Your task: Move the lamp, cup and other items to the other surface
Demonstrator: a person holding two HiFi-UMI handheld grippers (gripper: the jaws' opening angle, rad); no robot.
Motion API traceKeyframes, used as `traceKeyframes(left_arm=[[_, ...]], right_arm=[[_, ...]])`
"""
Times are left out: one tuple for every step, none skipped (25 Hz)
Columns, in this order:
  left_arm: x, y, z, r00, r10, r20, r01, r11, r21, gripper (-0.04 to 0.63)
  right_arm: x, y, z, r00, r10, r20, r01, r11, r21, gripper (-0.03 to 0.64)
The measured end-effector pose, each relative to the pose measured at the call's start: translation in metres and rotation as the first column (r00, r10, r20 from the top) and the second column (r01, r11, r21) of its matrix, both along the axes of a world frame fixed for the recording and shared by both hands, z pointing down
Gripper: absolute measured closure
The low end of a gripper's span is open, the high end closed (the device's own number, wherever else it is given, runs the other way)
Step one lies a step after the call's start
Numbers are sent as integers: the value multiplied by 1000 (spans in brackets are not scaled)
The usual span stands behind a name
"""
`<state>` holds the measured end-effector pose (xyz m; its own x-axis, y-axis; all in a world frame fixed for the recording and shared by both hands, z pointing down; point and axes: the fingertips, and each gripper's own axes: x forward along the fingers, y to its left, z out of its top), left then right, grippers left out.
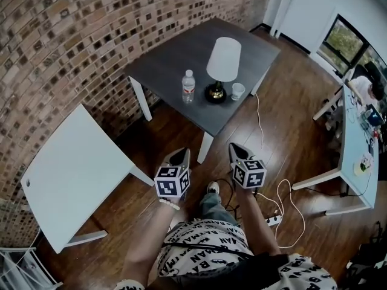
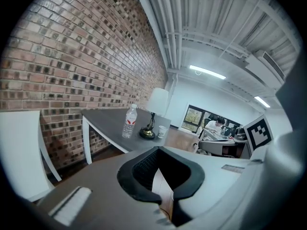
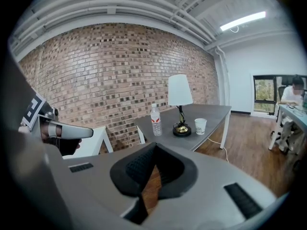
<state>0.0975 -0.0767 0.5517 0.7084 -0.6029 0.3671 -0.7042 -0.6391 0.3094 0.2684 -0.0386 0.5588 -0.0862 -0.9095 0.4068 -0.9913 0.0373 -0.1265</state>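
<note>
At the far left of the head view a white table (image 1: 66, 174) is set against a brick wall (image 1: 72, 29). To its right, low in the view, the left gripper (image 1: 181, 153) is held over the wooden floor (image 1: 290, 101) and pointed toward a grey table (image 1: 163, 65). In the left gripper view its jaws are seen pressed together at the tips, with nothing between them.

On the grey table, well ahead of both grippers and touched by neither, three things are grouped near the front edge. A clear water bottle (image 1: 188, 87) with a red label is stood at the left. A lamp (image 1: 222, 62) with a white shade and a dark round base is placed just beside it. A white cup (image 1: 238, 91) is set just right of the lamp's base. A thin white cord (image 1: 259, 116) is hung from the table's right edge down to the floor.

The right gripper (image 1: 236, 147) is held beside the left one, apart from it and aimed the same way. Its jaws are likewise closed on nothing. Near it a power strip (image 1: 273, 220) is laid on the floor. A pale desk (image 1: 354, 144) is seen at the far right.
</note>
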Motion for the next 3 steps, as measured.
traceKeyframes(left_arm=[[1,-2,0,1000,0,0,0,1000,-1,592],[2,-3,1,1000,-1,0,1,1000,-2,592],[2,-5,1,1000,-2,0,2,1000,-3,592]], right_arm=[[1,-1,1,1000,0,1,0,1000,-2,614],[1,-3,1,1000,-1,1,1,1000,-4,614],[1,-4,2,1000,-2,2,2,1000,-5,614]])
